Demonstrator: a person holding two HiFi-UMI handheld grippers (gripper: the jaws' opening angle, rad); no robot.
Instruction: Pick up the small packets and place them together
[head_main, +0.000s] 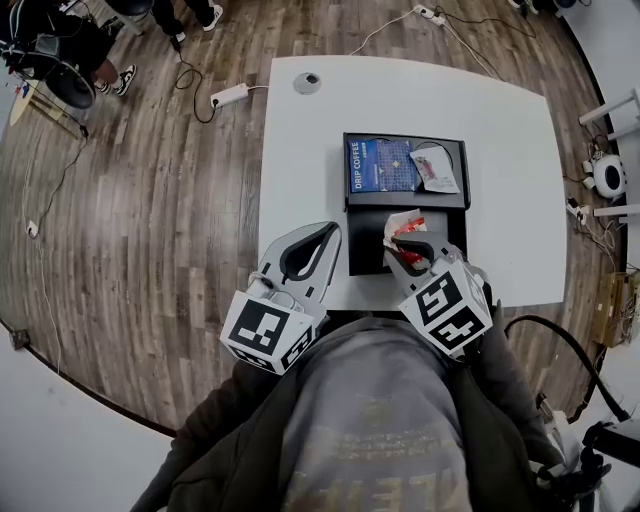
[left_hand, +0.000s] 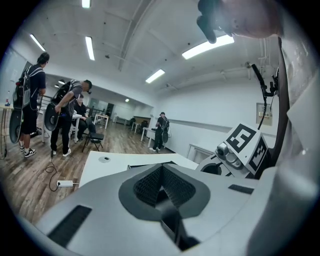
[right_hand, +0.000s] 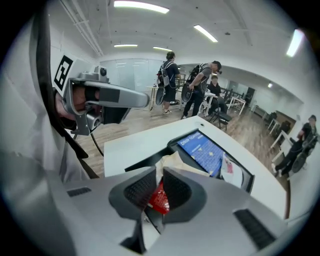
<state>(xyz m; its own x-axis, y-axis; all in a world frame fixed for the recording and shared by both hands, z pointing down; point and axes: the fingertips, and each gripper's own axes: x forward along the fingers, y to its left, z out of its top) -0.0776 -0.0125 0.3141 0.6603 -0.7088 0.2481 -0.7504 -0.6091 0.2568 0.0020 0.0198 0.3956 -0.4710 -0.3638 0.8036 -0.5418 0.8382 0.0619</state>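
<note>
Right gripper (head_main: 408, 243) clamps red-white packet (head_main: 405, 224); left gripper (head_main: 328, 230) jaws together, empty.
Just beyond the clamped packet: black tray (head_main: 452, 200) holding box (head_main: 382, 164) and second packet (head_main: 436, 170).

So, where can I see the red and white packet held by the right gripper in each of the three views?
Head view: the packet is just below centre, at the tips of the right gripper.
Left gripper view: not in it.
Right gripper view: bottom centre, pinched between the jaws.
Shared landmark: the blue coffee box lies beyond the packet in both views.
</note>
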